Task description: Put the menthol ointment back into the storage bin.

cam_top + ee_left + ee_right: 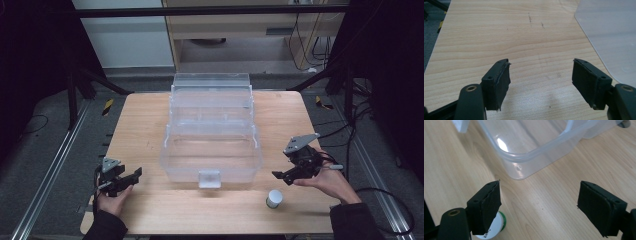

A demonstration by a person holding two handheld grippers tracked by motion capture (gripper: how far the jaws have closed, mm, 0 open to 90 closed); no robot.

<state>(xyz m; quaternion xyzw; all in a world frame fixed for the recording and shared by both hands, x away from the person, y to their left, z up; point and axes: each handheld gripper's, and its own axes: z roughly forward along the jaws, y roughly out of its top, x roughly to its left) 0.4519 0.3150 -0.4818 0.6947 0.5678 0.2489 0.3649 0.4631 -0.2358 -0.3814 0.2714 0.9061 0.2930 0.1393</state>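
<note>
Small white-capped jar (274,198), label unreadable, near clear box (212,150).

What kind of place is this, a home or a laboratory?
Probably a lab or recording workspace: a wooden table stands on grey carpet between metal floor rails, with loose cables behind and dark curtains at the sides.

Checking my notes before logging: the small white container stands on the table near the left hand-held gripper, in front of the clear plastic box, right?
Not quite: the small white container stands near the right hand-held gripper, as the high view shows. It is in front of the clear plastic box.
</note>
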